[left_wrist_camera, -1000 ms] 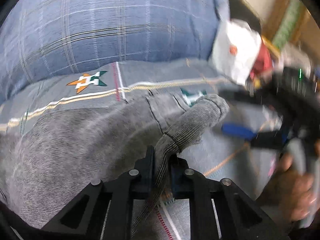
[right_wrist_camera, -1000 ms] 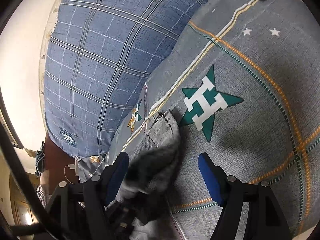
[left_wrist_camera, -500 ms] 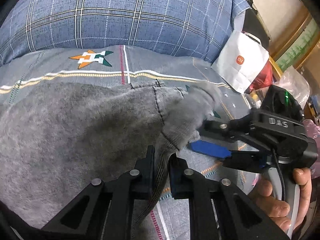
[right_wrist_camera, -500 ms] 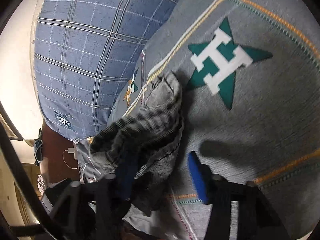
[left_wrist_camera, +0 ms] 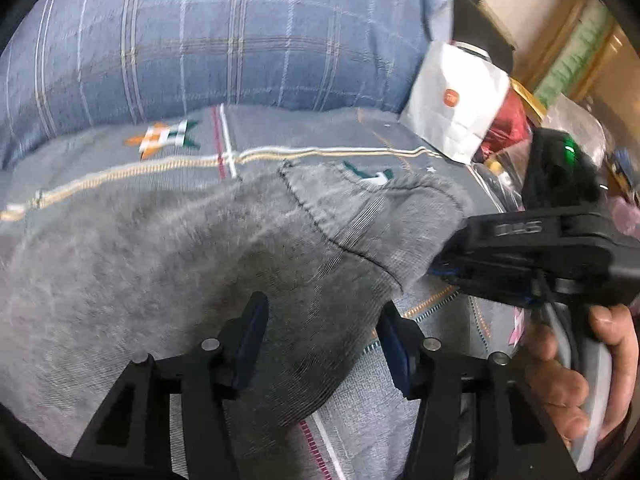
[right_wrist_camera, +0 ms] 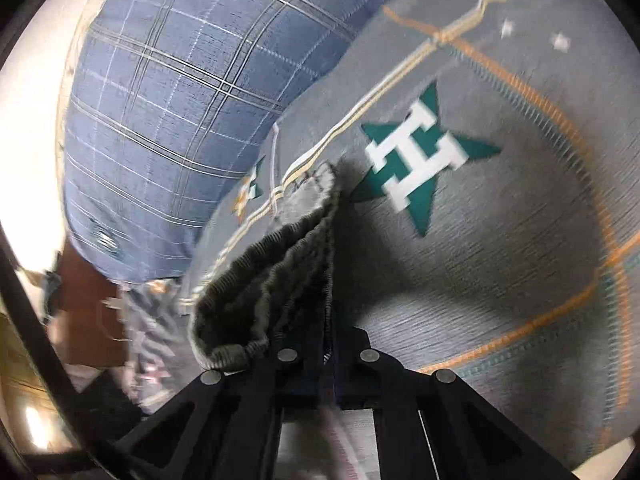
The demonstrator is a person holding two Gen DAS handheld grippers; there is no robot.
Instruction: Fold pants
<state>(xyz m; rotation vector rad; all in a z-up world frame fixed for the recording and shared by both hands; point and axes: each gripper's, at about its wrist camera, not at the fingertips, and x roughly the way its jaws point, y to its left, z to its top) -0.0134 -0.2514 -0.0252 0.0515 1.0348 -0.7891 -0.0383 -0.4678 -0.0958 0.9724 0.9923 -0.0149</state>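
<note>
- My left gripper (left_wrist_camera: 320, 338) has its two black fingers with blue pads (left_wrist_camera: 250, 336) spread wide apart; a rounded fold of the grey ribbed-knit pants (left_wrist_camera: 200, 264) bulges up between them, and I cannot tell whether either pad touches the cloth.
- My right gripper (right_wrist_camera: 328, 356) has its fingers drawn close together, clamped on the edge of the grey ribbed-knit pants (right_wrist_camera: 280, 264); from the right wrist camera the cloth rises out of the pinch as a doubled, gathered edge with a rolled hem at the lower left.
- From the left wrist camera I see that same right gripper (left_wrist_camera: 440, 268) coming in from the right side, its black body in a bare hand (left_wrist_camera: 576, 372), with its tip buried in the corner of the pants by a dark stitched seam.
- The pants lie across the left and middle of the left view, spread over the grey bedsheet with cream and orange stripes (left_wrist_camera: 400, 412); the held corner is raised off the sheet.
- On that sheet, just right of the held edge in the right view, sits a green star with a white H (right_wrist_camera: 420, 152).
- Behind the pants a large blue plaid cushion (left_wrist_camera: 224, 36) rests on the sheet.
- To the right of the cushion stands a white paper bag with an orange logo (left_wrist_camera: 456, 104), with something red just beside it.
</note>
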